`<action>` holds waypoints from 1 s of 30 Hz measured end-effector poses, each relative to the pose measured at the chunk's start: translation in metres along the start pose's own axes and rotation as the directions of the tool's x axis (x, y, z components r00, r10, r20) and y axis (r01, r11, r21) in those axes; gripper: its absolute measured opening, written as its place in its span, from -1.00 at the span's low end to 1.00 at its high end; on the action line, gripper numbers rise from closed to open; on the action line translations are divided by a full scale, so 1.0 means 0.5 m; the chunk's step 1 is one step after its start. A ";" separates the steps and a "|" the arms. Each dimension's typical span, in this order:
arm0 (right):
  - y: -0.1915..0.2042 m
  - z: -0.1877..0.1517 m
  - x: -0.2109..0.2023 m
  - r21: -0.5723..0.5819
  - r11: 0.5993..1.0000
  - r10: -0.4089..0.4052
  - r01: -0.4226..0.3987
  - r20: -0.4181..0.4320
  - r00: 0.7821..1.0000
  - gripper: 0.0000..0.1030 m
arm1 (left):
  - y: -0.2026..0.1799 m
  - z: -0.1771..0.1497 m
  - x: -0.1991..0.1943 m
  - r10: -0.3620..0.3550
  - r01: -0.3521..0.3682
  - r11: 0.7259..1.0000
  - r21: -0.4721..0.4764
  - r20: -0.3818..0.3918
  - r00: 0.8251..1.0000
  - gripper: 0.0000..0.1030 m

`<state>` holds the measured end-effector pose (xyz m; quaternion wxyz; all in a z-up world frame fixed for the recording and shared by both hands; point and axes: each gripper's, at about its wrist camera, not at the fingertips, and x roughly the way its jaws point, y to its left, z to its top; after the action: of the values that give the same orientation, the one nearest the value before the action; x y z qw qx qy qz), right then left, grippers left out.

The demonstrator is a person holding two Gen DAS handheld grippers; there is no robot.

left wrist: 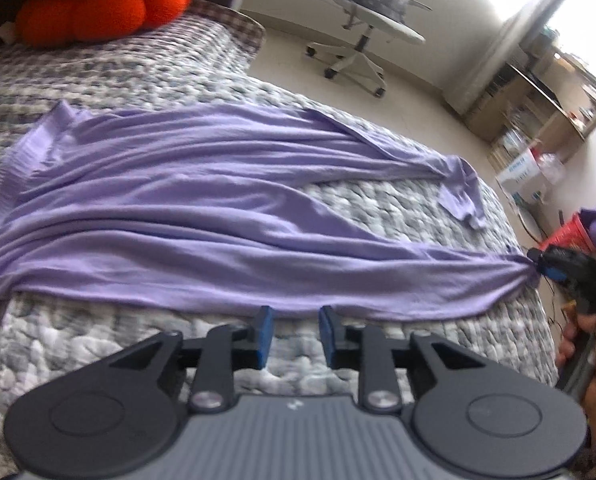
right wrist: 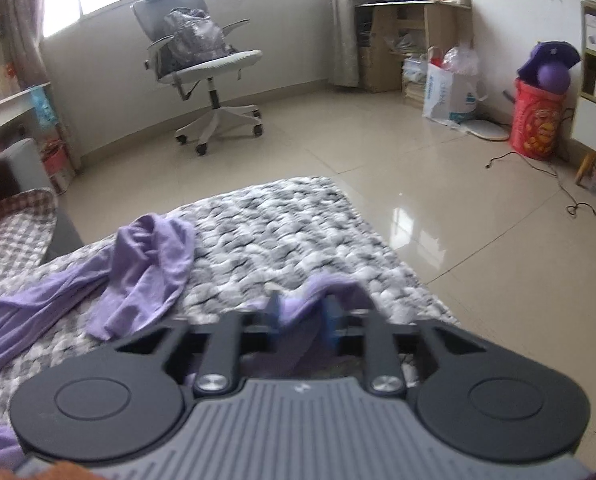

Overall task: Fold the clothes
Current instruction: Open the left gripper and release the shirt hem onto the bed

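While the lilac garment lies spread in long creases across the grey-and-white quilted bed, your left gripper hangs just off its near hem, the blue pads parted a little with only quilt showing between them. No cloth is in that claw.

At the far right of the left wrist view, your right gripper sits at the gathered tip of the garment, where the fabric bunches to a point. Seen from its own camera, the right gripper has its jaws standing partly apart with a fold of the lilac cloth lying between them; the picture is blurred there, so you cannot tell whether the pads press on it.

One sleeve lies crumpled on the quilt, left of that claw. Beyond the bed stand a white office chair on the tiled floor and an orange cushion at the far left.
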<state>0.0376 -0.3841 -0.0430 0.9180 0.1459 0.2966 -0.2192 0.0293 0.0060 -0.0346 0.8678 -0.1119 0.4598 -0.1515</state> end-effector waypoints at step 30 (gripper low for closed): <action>0.278 -0.125 -0.140 -0.429 0.740 0.458 -0.517 -0.241 0.856 -0.11 | 0.230 -0.006 -0.083 0.178 -0.138 0.931 -0.338 0.090 0.980 -0.19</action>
<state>0.0248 -0.2173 -0.0301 0.9304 -0.0005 0.3469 0.1184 0.0233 0.1279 -0.0428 0.8720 -0.2270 0.4336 0.0046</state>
